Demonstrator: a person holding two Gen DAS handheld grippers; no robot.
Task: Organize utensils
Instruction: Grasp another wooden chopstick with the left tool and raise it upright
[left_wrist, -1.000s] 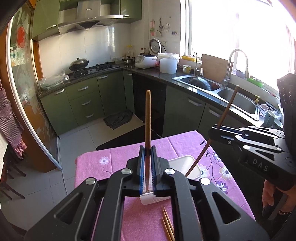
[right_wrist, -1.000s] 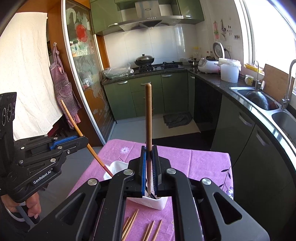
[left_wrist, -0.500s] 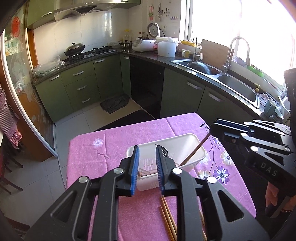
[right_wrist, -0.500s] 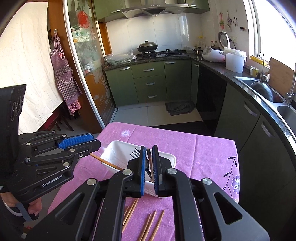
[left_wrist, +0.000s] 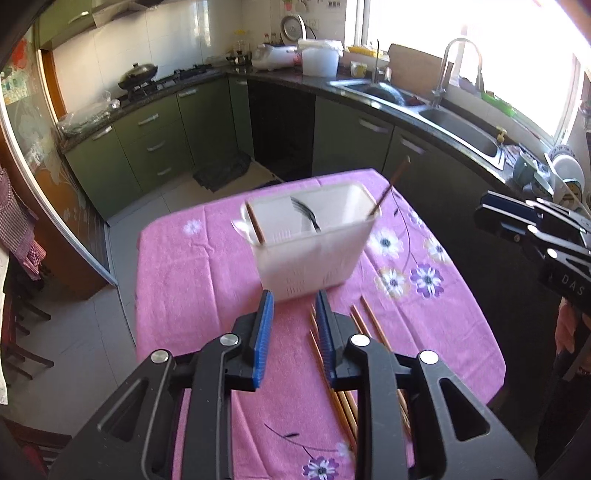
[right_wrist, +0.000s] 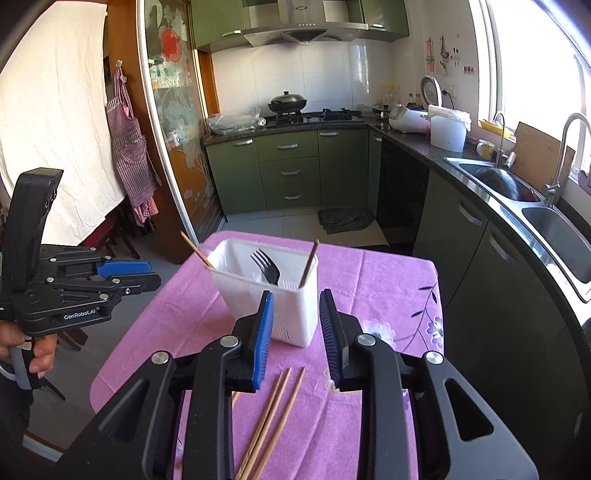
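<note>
A white plastic utensil holder (left_wrist: 314, 254) (right_wrist: 269, 291) stands on the pink flowered tablecloth (left_wrist: 207, 280) (right_wrist: 388, 295). In it are a black fork (right_wrist: 267, 271) (left_wrist: 304, 216) and two brown chopsticks, one leaning at each end (right_wrist: 308, 264) (right_wrist: 197, 253). Several loose chopsticks lie on the cloth near me (left_wrist: 369, 328) (right_wrist: 275, 413). My left gripper (left_wrist: 293, 306) is open and empty, just in front of the holder. My right gripper (right_wrist: 295, 306) is open and empty, also just in front of it. Each gripper shows in the other's view, at its side edge (right_wrist: 110, 280) (left_wrist: 532, 225).
The table stands in a kitchen with green cabinets (right_wrist: 291, 170). A counter with a double sink (left_wrist: 458, 125) runs along the right. The table edges (left_wrist: 136, 295) drop to a tiled floor on the left and far sides.
Both grippers held a chopstick upright over the holder, then opened and dropped them in. Both have since pulled back toward me and opened wider.
</note>
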